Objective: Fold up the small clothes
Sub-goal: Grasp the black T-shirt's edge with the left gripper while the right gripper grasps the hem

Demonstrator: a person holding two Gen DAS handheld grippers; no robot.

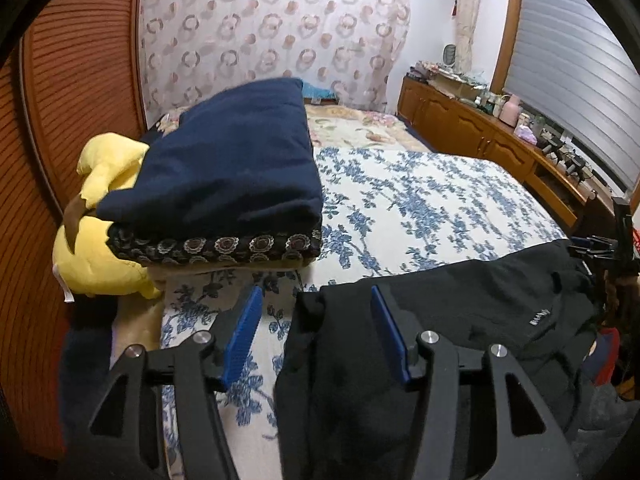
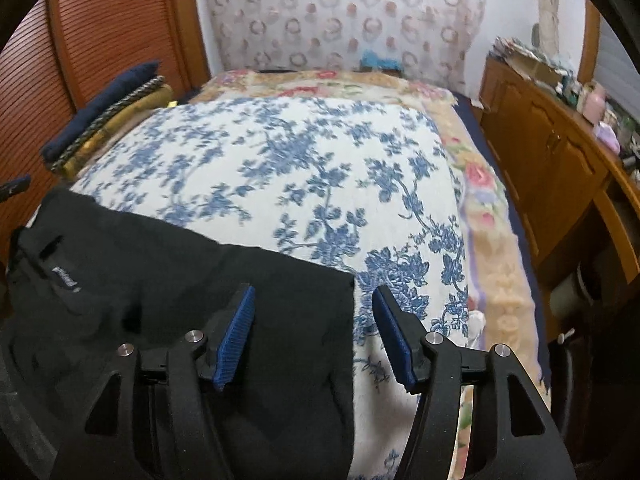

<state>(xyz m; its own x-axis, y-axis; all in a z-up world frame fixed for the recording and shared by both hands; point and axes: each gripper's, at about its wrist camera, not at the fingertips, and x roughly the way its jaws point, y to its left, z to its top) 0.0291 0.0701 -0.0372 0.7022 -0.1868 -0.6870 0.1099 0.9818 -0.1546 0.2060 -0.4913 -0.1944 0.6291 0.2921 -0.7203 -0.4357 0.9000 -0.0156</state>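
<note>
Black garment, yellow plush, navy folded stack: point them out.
black garment [image 2: 160,280]: right wrist view, flat middle of the cloth near its small logo.
yellow plush [image 1: 92,264]: left wrist view, lower body beside the stack.
navy folded stack [image 1: 232,160]: left wrist view, top surface of the uppermost layer.

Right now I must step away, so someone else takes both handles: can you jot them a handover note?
Left claw: open, straddling the left edge of the black garment, holding nothing.
Right claw: open, straddling its right edge, empty.
Garment lies spread on the near end of the blue floral bedspread; no fold shows yet.
Folded stack sits at the bed's left side.
Left: grip both edges, fold.
</note>
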